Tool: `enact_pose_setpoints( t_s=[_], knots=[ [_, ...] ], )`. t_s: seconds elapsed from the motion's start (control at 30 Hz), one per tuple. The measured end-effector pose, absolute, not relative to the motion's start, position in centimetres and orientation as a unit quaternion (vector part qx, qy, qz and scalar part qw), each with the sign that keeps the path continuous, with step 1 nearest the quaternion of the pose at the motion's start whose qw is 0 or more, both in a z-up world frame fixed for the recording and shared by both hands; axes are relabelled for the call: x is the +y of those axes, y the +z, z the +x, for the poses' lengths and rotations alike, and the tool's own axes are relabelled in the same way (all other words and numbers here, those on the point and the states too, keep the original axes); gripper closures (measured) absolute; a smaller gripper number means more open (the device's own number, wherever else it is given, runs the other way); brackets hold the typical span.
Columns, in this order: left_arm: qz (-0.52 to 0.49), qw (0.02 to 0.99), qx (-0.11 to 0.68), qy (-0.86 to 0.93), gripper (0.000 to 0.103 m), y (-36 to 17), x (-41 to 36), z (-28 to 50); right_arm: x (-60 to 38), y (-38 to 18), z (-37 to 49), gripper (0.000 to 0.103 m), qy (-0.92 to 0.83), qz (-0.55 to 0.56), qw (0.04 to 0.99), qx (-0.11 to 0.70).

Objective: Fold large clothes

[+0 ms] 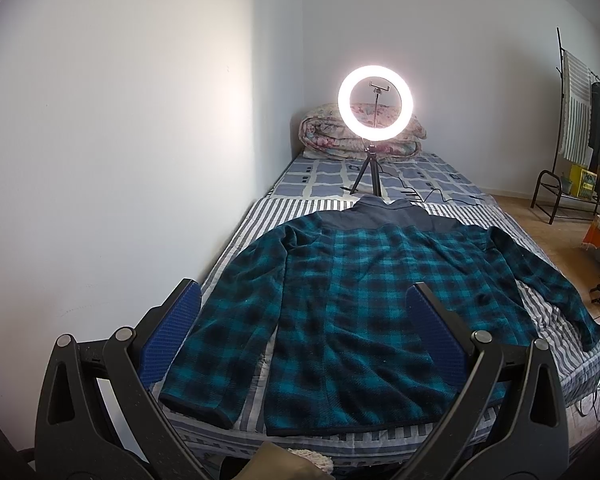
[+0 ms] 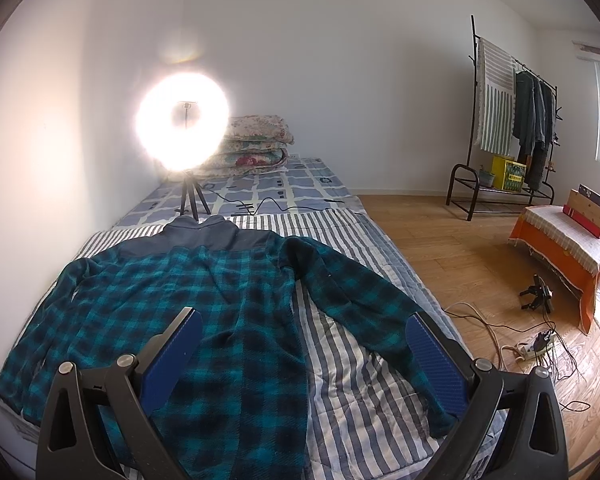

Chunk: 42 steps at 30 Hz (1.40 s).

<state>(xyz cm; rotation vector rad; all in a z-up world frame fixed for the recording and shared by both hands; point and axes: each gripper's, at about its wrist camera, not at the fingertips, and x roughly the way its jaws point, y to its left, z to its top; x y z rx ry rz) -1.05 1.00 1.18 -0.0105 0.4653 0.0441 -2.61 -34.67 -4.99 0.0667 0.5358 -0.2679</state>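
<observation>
A teal and black plaid fleece jacket (image 1: 360,300) lies spread flat on the striped bed cover (image 1: 260,216), dark collar away from me, both sleeves out to the sides. My left gripper (image 1: 304,292) hovers open above the hem end, between the left sleeve and the body, holding nothing. In the right wrist view the same jacket (image 2: 204,320) fills the left half, its right sleeve (image 2: 360,308) running toward the bed's edge. My right gripper (image 2: 304,320) hangs open above the striped cover (image 2: 360,380) between body and right sleeve, empty.
A lit ring light (image 1: 375,105) on a small tripod stands on the bed beyond the collar, its cable trailing right. Folded quilts (image 2: 256,140) sit at the head. A wall runs along the left. On the wood floor are a clothes rack (image 2: 508,120), an orange stool (image 2: 560,256) and cables (image 2: 540,344).
</observation>
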Motion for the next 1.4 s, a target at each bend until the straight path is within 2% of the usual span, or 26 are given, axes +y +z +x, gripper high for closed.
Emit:
enact_pose_setpoints(
  t_s=[0.9,1.4],
  knots=[
    [-0.003,0.971,0.238,0.029,0.000,0.8,1.6,-1.0,-33.5,-4.3,-2.0,0.000,-0.121,0.034,0.957,0.261],
    [-0.008,0.959,0.273,0.072,0.000,-0.3,6.9,1.1,-28.5,-2.3,1.0,0.000,-0.061,0.044,0.968,0.239]
  ],
)
